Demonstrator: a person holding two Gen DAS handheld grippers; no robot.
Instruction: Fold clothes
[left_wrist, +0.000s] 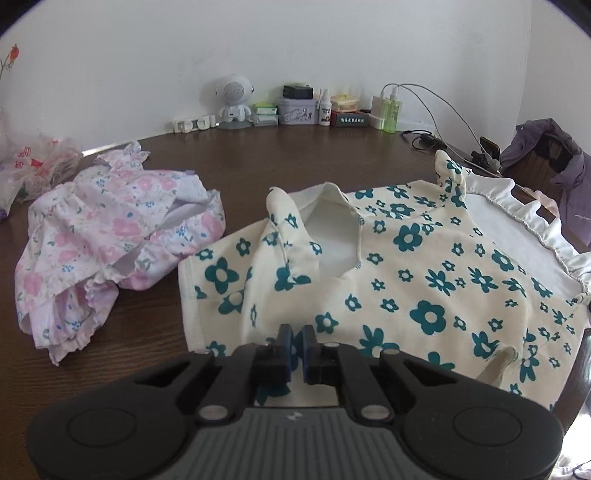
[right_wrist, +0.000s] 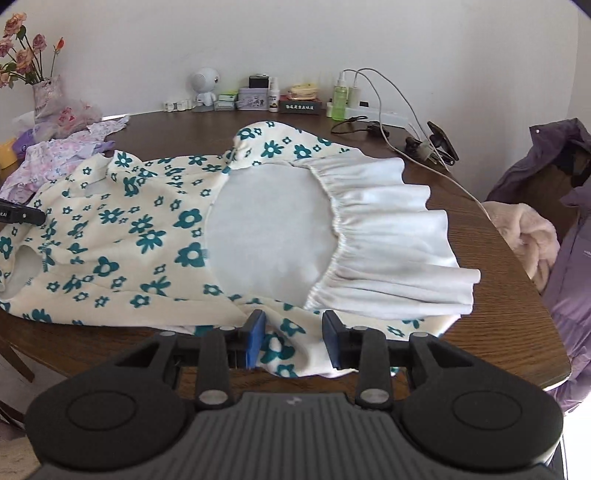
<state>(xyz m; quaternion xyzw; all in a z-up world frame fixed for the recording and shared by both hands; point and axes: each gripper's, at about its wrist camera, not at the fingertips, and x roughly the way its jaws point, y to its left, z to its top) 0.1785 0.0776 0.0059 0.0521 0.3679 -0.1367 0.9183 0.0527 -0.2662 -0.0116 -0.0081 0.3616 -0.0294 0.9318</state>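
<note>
A cream dress with teal flowers (left_wrist: 424, 280) lies spread on the brown table (left_wrist: 295, 155). Its neck opening faces left and its white ruffled hem (right_wrist: 388, 229) lies to the right. My left gripper (left_wrist: 296, 341) is at the dress's near edge by the shoulder, its blue pads pinched together on a fold of the fabric. My right gripper (right_wrist: 294, 332) stands open at the near edge close to the hem. A loose bulge of the flowered dress (right_wrist: 147, 229) sits between its pads without being pressed. A crumpled pink floral garment (left_wrist: 110, 236) lies to the left.
Along the wall stand a white robot-shaped speaker (left_wrist: 232, 99), tins, small bottles, a green bottle (left_wrist: 391, 114) and a power strip with cables (right_wrist: 388, 118). A purple jacket (right_wrist: 569, 221) and a pink fluffy cloth (right_wrist: 524, 236) are at the right. A plastic bag (left_wrist: 37, 162) and flower vase (right_wrist: 44, 96) are far left.
</note>
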